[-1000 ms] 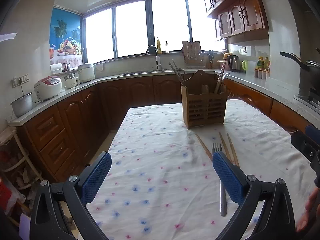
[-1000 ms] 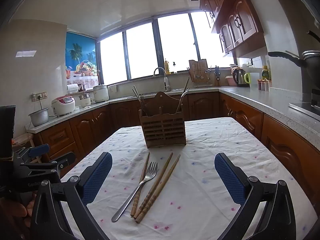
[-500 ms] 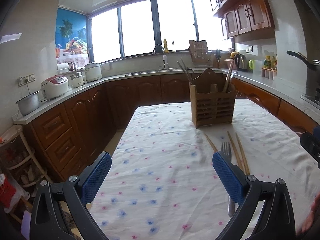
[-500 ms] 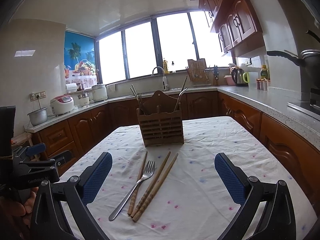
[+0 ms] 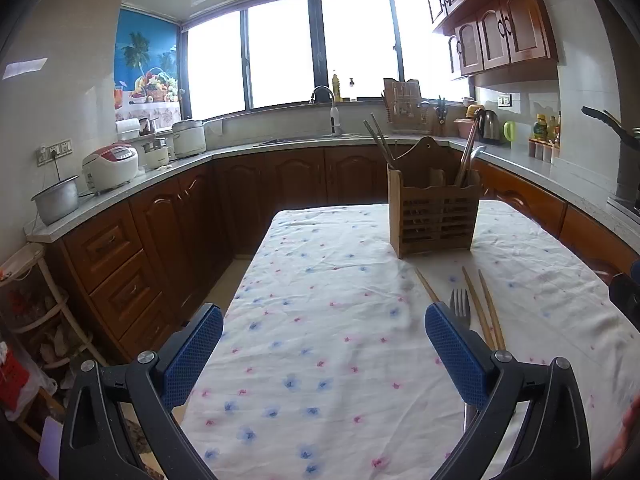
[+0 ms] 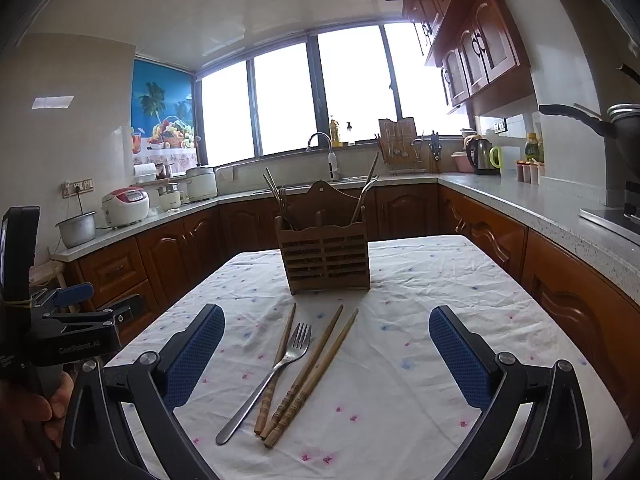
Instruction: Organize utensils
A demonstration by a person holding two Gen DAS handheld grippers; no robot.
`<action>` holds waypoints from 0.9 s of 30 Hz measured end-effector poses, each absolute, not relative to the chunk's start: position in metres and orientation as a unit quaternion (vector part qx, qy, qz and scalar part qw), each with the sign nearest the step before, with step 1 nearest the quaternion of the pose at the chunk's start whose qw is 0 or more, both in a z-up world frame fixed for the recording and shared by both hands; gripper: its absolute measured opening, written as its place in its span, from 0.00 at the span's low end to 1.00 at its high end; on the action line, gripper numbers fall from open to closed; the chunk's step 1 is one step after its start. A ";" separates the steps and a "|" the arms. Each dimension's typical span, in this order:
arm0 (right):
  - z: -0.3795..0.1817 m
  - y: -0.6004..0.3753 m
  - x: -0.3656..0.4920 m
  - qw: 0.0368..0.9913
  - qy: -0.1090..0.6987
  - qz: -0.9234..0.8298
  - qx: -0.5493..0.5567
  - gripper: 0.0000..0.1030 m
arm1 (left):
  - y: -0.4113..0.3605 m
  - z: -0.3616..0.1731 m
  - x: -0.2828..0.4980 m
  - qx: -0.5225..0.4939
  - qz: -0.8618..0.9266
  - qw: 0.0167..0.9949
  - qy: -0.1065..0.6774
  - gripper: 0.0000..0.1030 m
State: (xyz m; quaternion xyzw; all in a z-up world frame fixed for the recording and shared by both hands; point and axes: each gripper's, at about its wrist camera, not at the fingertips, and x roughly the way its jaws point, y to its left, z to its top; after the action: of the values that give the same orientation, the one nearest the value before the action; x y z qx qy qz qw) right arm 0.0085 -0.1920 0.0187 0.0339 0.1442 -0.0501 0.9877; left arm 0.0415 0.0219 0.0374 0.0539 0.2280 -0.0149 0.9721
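Each gripper consists of two black plastic finger arms with triangular cut-outs, each arm fitted with silver round-head pivot screws. The left gripper (image 5: 323,346) and the right gripper (image 6: 326,346) carry blue, finely cross-hatched rubber pads (image 6: 195,354) on the inner finger faces. In the right wrist view, the left gripper body bears pale lettering, a blue lever and a yellow band. Bare skin of the left hand (image 6: 28,412) shows beneath it.
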 end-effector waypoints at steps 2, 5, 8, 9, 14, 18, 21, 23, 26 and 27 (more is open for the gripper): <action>0.019 -0.191 0.009 0.988 0.143 -0.050 0.033 1.00 | 0.022 0.038 0.041 0.054 -0.016 0.972 0.227 0.99; 0.020 -0.191 0.009 0.988 0.140 -0.049 0.032 1.00 | 0.022 0.038 0.041 0.055 -0.017 0.973 0.226 0.99; 0.020 -0.191 0.009 0.989 0.140 -0.049 0.031 1.00 | 0.021 0.038 0.040 0.055 -0.019 0.973 0.225 0.99; 0.020 -0.191 0.009 0.989 0.139 -0.049 0.031 1.00 | 0.021 0.038 0.039 0.054 -0.020 0.973 0.224 0.99; 0.020 -0.191 0.009 0.989 0.139 -0.049 0.031 1.00 | 0.020 0.037 0.037 0.053 -0.020 0.973 0.225 0.99; 0.020 -0.191 0.009 0.989 0.139 -0.049 0.031 1.00 | 0.019 0.038 0.037 0.053 -0.021 0.973 0.225 0.99; 0.020 -0.190 0.008 0.989 0.139 -0.049 0.031 1.00 | 0.018 0.038 0.036 0.053 -0.022 0.973 0.225 0.99; 0.020 -0.190 0.008 0.989 0.139 -0.049 0.031 1.00 | 0.018 0.039 0.035 0.053 -0.024 0.973 0.224 0.99; 0.021 -0.190 0.008 0.989 0.138 -0.048 0.031 1.00 | 0.017 0.039 0.034 0.054 -0.026 0.973 0.224 0.99; 0.021 -0.190 0.009 0.989 0.137 -0.048 0.030 1.00 | 0.016 0.039 0.034 0.054 -0.026 0.973 0.224 0.99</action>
State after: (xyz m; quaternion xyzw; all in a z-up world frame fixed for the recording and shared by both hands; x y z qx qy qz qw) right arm 0.0088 -0.1896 0.0211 0.0304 0.1374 -0.0481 0.9889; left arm 0.0337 0.0165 0.0389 0.0541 0.2239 -0.0263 0.9727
